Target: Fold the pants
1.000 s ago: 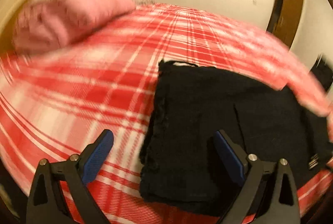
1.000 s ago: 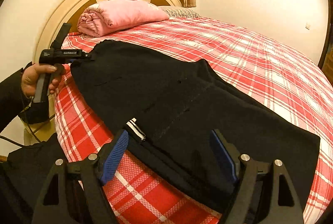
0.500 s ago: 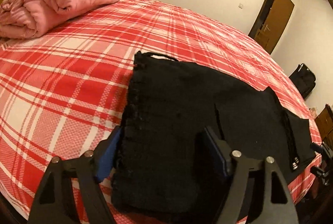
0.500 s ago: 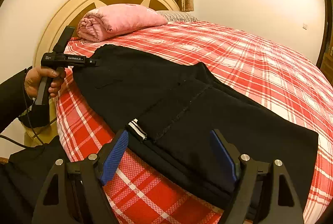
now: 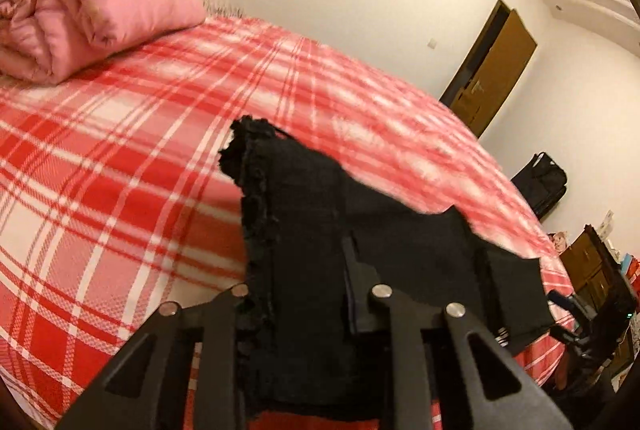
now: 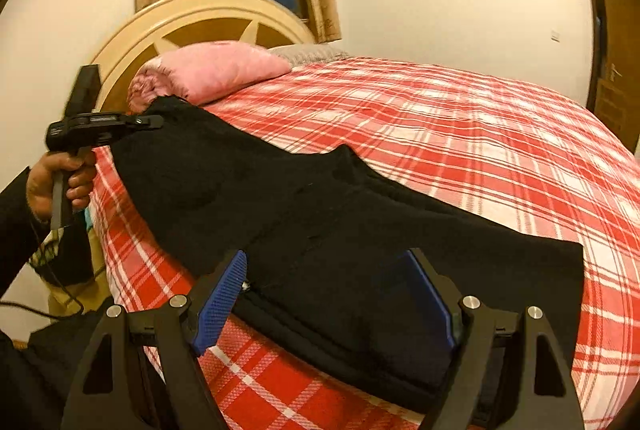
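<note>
Only illegible white lettering marks the left gripper (image 6: 138, 120).

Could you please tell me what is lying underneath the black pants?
The black pants lie on the red plaid bedspread, which shows all around them. Whatever lies beneath their fabric is covered.

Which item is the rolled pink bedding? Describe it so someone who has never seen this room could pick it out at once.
Start at the bed with the red and white plaid cover and go to its cream, arched headboard. The pink rolled quilt lies right against it. It is the only plain pink, puffy bundle; the black pants nearby lie flat.
</note>
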Tool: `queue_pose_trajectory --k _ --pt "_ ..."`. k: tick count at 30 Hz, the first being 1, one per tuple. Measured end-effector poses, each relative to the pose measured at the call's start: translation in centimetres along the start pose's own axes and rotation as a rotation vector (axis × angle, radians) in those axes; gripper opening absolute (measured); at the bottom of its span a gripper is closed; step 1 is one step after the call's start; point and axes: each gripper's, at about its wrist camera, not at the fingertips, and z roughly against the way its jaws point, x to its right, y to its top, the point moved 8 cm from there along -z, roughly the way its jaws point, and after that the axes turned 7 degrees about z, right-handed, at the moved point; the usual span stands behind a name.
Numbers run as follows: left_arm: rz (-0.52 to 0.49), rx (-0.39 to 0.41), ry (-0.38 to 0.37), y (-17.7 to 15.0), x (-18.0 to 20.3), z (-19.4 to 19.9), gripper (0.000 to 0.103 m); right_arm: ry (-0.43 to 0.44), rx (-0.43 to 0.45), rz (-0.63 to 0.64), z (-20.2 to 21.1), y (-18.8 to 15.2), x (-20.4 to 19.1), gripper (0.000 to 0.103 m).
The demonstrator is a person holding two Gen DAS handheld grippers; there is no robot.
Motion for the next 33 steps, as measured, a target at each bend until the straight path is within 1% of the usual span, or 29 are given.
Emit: queue_pose_trajectory --k 4,8,12,16,19,23,26,30,33 --pt "-0.049 0.045 -0.053 1.5 3.8 1.3 0.023 -0.035 0.002 -0.041 1.0 -0.1 1.9 0.081" --pt "-0.133 0.067 -0.111 2.3 8.9 2.3 0.023 -0.076 0.009 -0.078 2.6 -0.2 4.2 0.081" --pt "-0.217 0.068 -0.196 2.5 14.6 2.7 0.023 -0.125 0.016 -0.125 4.5 -0.7 7.3 0.081" --pt "-0.319 0.035 -0.27 1.6 20.8 2.0 0.022 -0.191 0.023 -0.201 6.4 -2.0 11.1 0.081" --pt "-0.411 -0.016 -0.313 -0.6 25.4 0.8 0.022 -0.21 0.028 -0.302 7.4 -3.4 14.1 0.081" --pt "-0.516 -0.096 -0.338 -4.2 30.2 -2.1 0.022 -0.187 0.018 -0.457 7.1 -5.4 17.3 0.081" --pt "-0.606 -0.15 -0.297 -7.8 33.0 -5.4 0.022 -0.131 0.019 -0.548 6.6 -6.4 18.5 0.081" --pt "-0.693 -0.234 -0.245 -12.8 34.9 -9.9 0.022 -0.1 0.019 -0.573 6.1 -6.9 18.6 0.081" --pt "-0.731 -0.271 -0.222 -15.7 35.5 -11.5 0.024 -0.067 0.023 -0.603 5.8 -7.2 18.7 0.081"
